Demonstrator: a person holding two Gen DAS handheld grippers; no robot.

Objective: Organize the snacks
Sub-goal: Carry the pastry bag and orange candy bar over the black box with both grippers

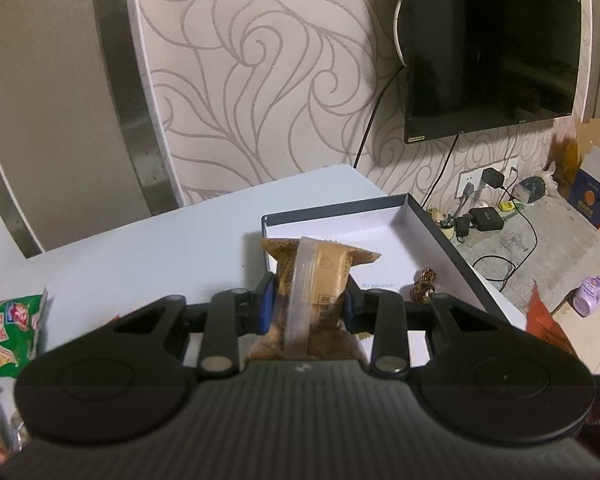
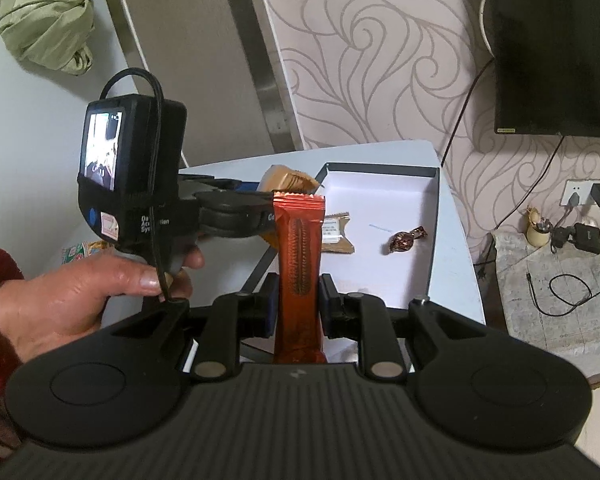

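Clamped in the right gripper (image 2: 300, 300), an orange bar (image 2: 299, 272) stands upright, both pads pressed on its sides, just short of the box (image 2: 380, 172). Beside it the left gripper (image 1: 308, 304) squeezes a tan pastry pack (image 1: 316, 280), held above the box's near left corner. A hand (image 2: 83, 300) in a red sleeve grips that tool's handle. Inside the box lie a brown candy (image 2: 406, 239) and a flat tan packet (image 2: 338, 234), apart from each other. Green snack bags (image 1: 7, 328) sit on the white table (image 1: 159, 248), left of the box.
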